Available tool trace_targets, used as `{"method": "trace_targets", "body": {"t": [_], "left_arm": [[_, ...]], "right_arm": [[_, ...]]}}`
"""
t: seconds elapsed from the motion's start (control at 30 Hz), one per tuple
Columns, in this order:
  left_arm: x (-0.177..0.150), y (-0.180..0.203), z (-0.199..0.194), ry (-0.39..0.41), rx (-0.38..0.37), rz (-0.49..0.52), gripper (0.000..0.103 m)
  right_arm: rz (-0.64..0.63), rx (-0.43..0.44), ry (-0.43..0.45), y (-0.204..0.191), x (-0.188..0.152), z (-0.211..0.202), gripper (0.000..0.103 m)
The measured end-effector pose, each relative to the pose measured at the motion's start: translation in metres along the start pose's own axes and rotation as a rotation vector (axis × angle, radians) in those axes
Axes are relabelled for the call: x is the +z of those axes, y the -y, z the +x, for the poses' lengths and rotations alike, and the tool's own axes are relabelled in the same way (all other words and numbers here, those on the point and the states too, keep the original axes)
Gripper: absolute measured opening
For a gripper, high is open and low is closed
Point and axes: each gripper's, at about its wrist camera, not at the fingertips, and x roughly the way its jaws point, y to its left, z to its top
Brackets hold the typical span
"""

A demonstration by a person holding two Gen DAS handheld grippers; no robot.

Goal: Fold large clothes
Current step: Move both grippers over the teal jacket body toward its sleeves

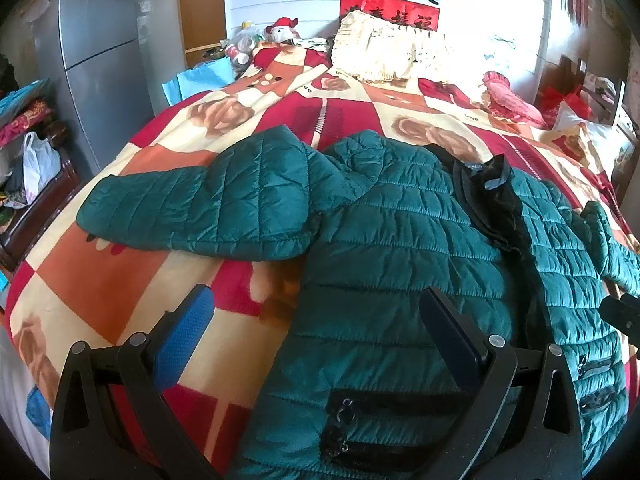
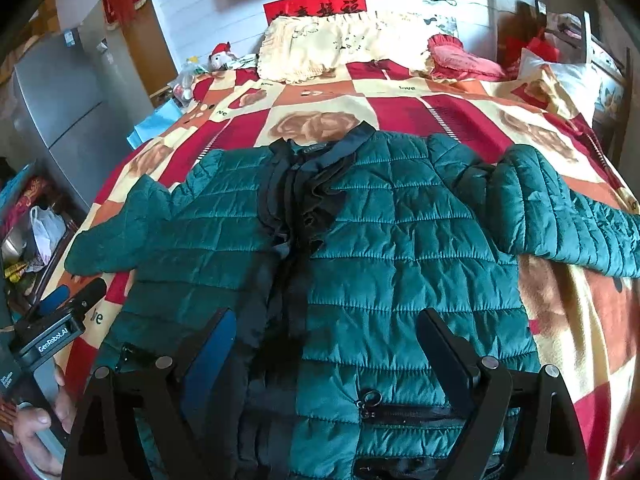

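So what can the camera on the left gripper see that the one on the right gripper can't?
Only the left wrist view shows the jacket's left sleeve whole, spread out to its cuff, and much bare blanket beside it.

Only the right wrist view shows the right sleeve in full, the collar head-on, and the left gripper held in a hand at the bed's edge.

Both show the green quilted jacket lying front-up on the checked blanket, the cream pillow and the grey fridge. Both grippers are open, holding nothing.
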Motion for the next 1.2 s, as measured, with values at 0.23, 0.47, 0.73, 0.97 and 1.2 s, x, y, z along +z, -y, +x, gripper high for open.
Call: {"method": "trace_targets", "body": {"t": [0.23,0.47,0.73,0.97,1.2], "left_arm": [[0.004,0.005,0.003,-0.002,-0.007,0.009,0.103],[0.006,0.009,0.012,-0.017,-0.022,0.014,0.103],[0.009,0.008,0.023,-0.027,-0.01,0.024,0.103],[0.016,-0.003,0.033,-0.03,0.008,0.017,0.103],[0.024,-0.025,0.043,-0.036,0.037,-0.005,0.103]], "right_arm": [[0.016,-0.009,-0.025,0.002,0.002,0.006,0.09],[0.028,-0.007,-0.036,0.0,0.005,0.011,0.09],[0.032,-0.006,-0.047,-0.004,0.009,0.022,0.09],[0.048,-0.01,-0.067,-0.003,0.014,0.033,0.09],[0.032,-0.024,-0.073,-0.008,0.018,0.042,0.09]]}}
